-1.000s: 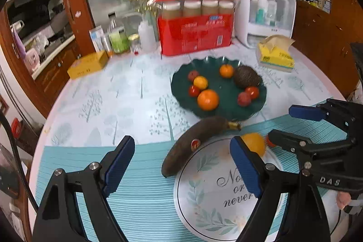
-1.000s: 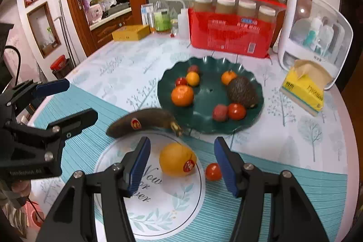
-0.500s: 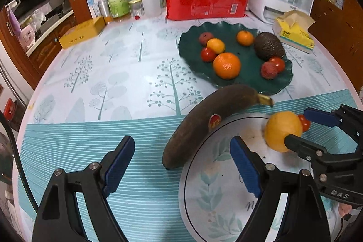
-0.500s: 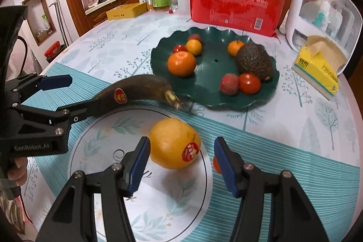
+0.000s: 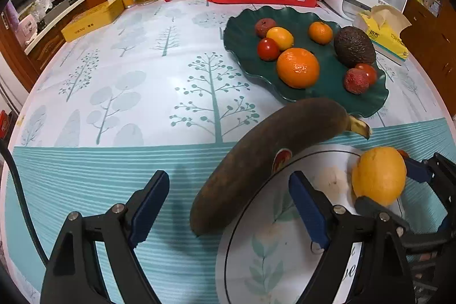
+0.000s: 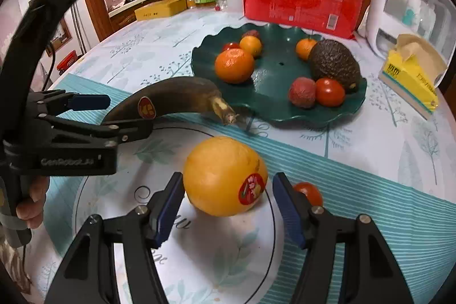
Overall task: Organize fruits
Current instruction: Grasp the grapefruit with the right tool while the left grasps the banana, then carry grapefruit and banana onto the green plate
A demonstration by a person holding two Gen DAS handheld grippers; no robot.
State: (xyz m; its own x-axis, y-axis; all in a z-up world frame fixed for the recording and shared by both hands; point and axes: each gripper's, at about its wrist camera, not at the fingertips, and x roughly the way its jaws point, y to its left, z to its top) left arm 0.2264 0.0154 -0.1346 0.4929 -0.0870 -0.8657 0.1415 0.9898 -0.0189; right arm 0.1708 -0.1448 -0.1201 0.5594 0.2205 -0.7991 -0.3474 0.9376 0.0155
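1 dark banana (image 5: 265,158) lying diagonally, stem toward green plate (image 5: 327,93), left gripper (image 5: 228,207) jaws apart astride it, right gripper (image 6: 228,207) opening around orange (image 6: 222,175).

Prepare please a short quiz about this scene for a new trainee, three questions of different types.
1. True or false: the dark banana lies inside the green plate.
2. Which fruit sits between the open fingers of the right gripper? A) the avocado B) the large yellow orange with a sticker C) the lychee
3. Fill in: the left gripper is open, and the ______ end of the banana lies between its fingers.

Key
1. False; it lies on the table beside the plate, partly on the round placemat.
2. B
3. blunt (the end away from the stem)
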